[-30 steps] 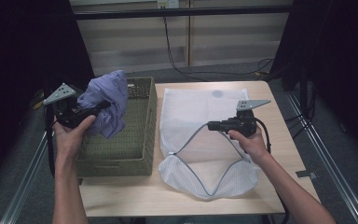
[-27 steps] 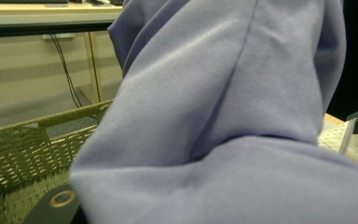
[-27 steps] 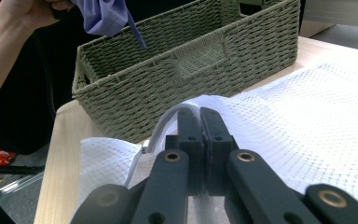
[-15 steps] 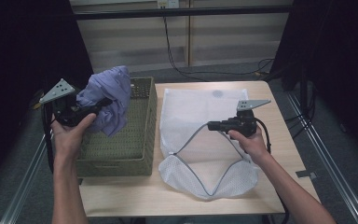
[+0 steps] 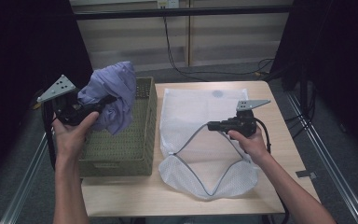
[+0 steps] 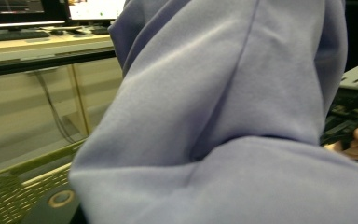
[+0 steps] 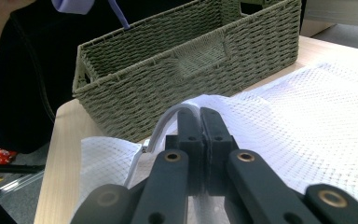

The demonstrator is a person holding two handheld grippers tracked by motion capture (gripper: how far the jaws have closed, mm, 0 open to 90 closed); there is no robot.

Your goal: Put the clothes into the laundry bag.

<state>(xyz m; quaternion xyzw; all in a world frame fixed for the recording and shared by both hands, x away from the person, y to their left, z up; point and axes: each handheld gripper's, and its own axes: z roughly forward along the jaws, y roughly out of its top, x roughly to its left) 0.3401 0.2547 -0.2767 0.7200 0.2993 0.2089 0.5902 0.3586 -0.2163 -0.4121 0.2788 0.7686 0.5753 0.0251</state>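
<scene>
Lilac fleece garment, bunched and hanging, clamped in the left gripper above the woven green basket near the table's left edge; right gripper pinched shut on the white mesh bag's zip rim, bare wood beyond the bag.

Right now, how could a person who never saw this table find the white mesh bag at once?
Start at the wooden table. To the right of the green woven basket lies the white mesh laundry bag, flat, its grey zipper edge lifted open by the right gripper. It is netted and white; the purple garment in the left gripper is plain cloth.
</scene>
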